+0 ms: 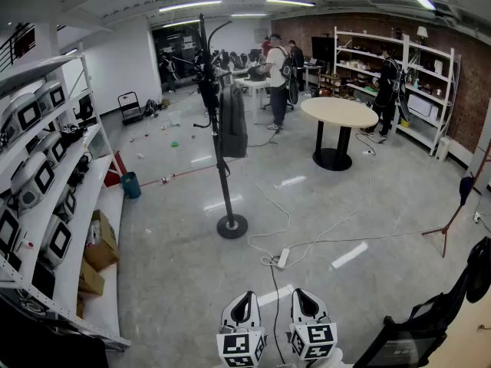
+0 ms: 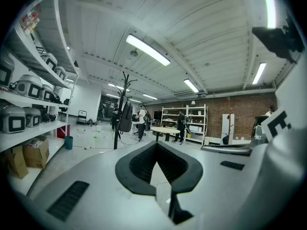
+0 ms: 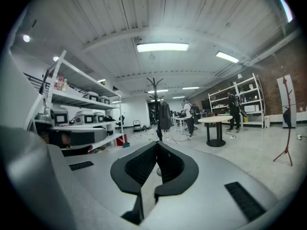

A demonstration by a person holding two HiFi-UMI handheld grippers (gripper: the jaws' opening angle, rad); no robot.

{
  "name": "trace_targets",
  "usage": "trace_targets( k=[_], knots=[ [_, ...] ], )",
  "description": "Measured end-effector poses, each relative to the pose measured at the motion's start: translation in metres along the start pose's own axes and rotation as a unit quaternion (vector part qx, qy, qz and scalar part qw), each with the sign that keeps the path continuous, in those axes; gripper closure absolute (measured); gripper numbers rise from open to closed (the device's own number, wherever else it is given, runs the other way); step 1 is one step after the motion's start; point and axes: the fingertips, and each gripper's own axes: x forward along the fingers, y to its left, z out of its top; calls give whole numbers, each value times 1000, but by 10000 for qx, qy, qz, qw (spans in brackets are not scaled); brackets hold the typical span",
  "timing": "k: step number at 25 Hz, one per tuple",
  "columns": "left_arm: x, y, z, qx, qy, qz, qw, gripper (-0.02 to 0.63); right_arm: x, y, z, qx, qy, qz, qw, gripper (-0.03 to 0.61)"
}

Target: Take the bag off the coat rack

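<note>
Grey polished floor fills the head view, with white shelving [image 1: 80,221] along the left side. Coat rack [image 1: 223,167] stands upright mid-floor, well ahead of me. The dark bag [image 1: 232,121] hangs on its upper half, against the pole. Round table [image 1: 339,112] stands to the rack's right, apart from it. Power strip [image 1: 283,257] lies on the floor between the rack and me. My left tongs [image 1: 243,297] and right tongs [image 1: 306,295] sit side by side at the bottom edge, pointing toward the rack.

Left gripper view: jaws pressed together, nothing between them. Rack and bag show far off, left of the tips.

Right gripper view: jaws likewise closed and empty. Rack and bag stand directly beyond the tips, well apart.
</note>
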Motion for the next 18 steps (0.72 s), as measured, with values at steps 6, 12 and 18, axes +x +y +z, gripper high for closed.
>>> trace_targets(
  k=[6,12,18],
  knots=[
    [30,14,5,-12,-56,10,10000,615,28,-5,-4,-42,60,-5,10000,568],
    [72,37,12,48,-65,-62,9999,615,76,-6,-1,14,39,-30,10000,568],
    [113,67,31,133,-172,-93,9997,615,127,-5,16,-28,-101,-70,9999,568]
  ],
)
